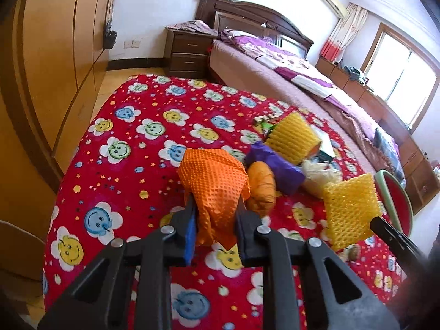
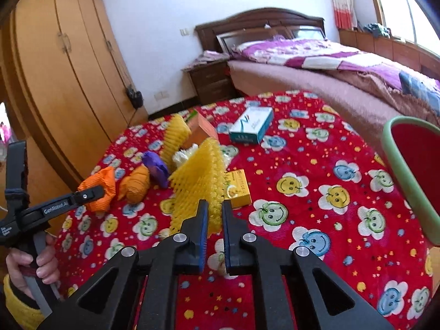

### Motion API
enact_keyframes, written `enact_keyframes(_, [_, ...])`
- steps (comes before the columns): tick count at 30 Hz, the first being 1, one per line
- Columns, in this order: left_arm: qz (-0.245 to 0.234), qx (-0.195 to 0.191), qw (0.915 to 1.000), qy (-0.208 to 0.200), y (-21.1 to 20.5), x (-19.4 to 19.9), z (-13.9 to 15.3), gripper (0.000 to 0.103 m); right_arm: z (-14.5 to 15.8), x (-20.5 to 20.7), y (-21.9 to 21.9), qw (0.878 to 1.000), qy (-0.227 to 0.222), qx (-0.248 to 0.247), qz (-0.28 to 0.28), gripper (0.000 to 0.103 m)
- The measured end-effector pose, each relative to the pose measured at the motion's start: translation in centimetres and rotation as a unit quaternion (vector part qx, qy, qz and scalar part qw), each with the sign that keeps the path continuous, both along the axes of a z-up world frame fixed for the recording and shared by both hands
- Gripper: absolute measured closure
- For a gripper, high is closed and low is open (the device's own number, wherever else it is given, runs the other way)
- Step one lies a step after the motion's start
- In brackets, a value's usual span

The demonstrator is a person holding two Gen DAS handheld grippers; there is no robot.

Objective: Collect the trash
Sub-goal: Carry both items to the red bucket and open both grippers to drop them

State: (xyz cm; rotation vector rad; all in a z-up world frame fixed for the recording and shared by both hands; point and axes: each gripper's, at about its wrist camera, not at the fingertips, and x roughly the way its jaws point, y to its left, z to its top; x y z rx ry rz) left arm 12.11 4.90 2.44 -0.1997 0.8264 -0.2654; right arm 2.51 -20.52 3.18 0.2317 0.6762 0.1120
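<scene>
Item: yellow foam net [image 2: 202,180], pinched in my right hand-held gripper [image 2: 214,213]. Bin [image 2: 396,170] lies right-forward. Left hand-held gripper [image 1: 216,209] clamps orange foam net [image 1: 216,181], farther off.

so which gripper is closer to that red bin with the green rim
Right. The right gripper, shut on a yellow foam net, is nearer the red bin at the table's right edge. The left gripper, clamping an orange foam net, sits further left.
</scene>
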Motion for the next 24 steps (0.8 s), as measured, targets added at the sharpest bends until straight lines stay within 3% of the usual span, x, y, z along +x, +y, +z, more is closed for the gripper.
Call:
enact_keyframes(14, [-0.052, -0.024, 0.9974, -0.044, -3.9, -4.3, 4.5, 0.08, 4.6, -4.9, -2.8, 0.996, -0.077, 0.003, -0.04, 0.094])
enact_keyframes(24, [-0.118, -0.031, 0.9907, -0.059, -10.3, -5.8, 7.6, 0.08, 6.8, -8.3, -7.8, 0.988, -0.115, 0.004, -0.101, 0.094])
